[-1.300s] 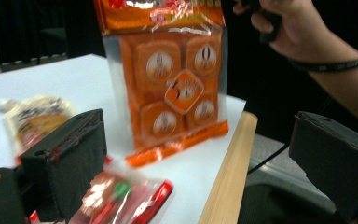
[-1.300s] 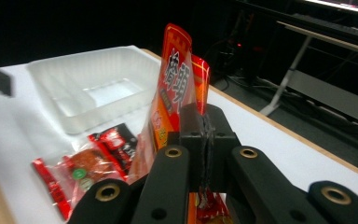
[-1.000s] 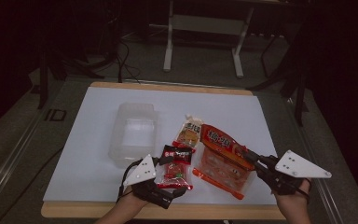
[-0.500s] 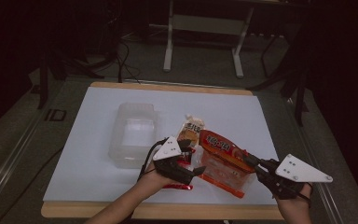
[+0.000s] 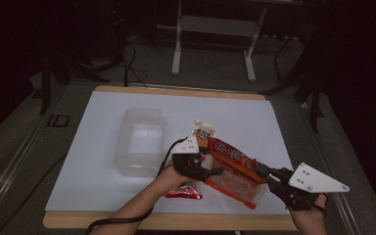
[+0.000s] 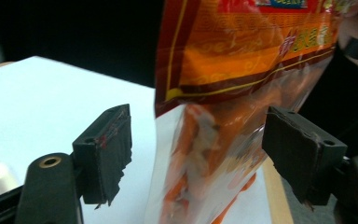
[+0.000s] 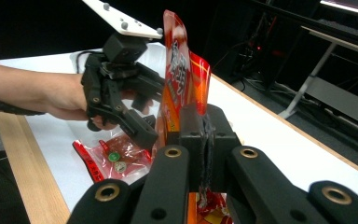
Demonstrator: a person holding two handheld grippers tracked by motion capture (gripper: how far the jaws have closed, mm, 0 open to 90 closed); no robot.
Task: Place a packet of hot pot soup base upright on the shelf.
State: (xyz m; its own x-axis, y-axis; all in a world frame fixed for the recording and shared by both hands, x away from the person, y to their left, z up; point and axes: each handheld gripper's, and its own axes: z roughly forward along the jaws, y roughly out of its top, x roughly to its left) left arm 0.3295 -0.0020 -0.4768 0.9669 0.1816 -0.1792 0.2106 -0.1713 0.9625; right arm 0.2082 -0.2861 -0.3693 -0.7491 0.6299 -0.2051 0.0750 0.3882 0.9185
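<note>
An orange-red snack bag point(image 5: 235, 164) is held up off the white board. My right gripper point(image 5: 260, 170) is shut on its edge, and the pads pinch the bag point(image 7: 186, 79) in the right gripper view point(image 7: 204, 135). My left gripper point(image 5: 214, 171) has come in from the left, its jaws standing on either side of the bag point(image 6: 223, 107). These jaws have just been closing, and in the left gripper view point(image 6: 200, 144) both pads still stand clear of the bag. A small red packet point(image 5: 183, 190) lies flat under the left hand.
A clear plastic tub point(image 5: 139, 142) stands on the white board point(image 5: 98, 147) left of the hands. Another snack packet point(image 5: 203, 131) lies just behind the left gripper. The board's wooden front edge point(image 5: 176, 221) runs close under both forearms. A metal stand point(image 5: 213, 29) is beyond the table.
My left gripper has moved right and a little forward, from over the small red packet to the orange bag. The red packet stays on the board. The right gripper kept still.
</note>
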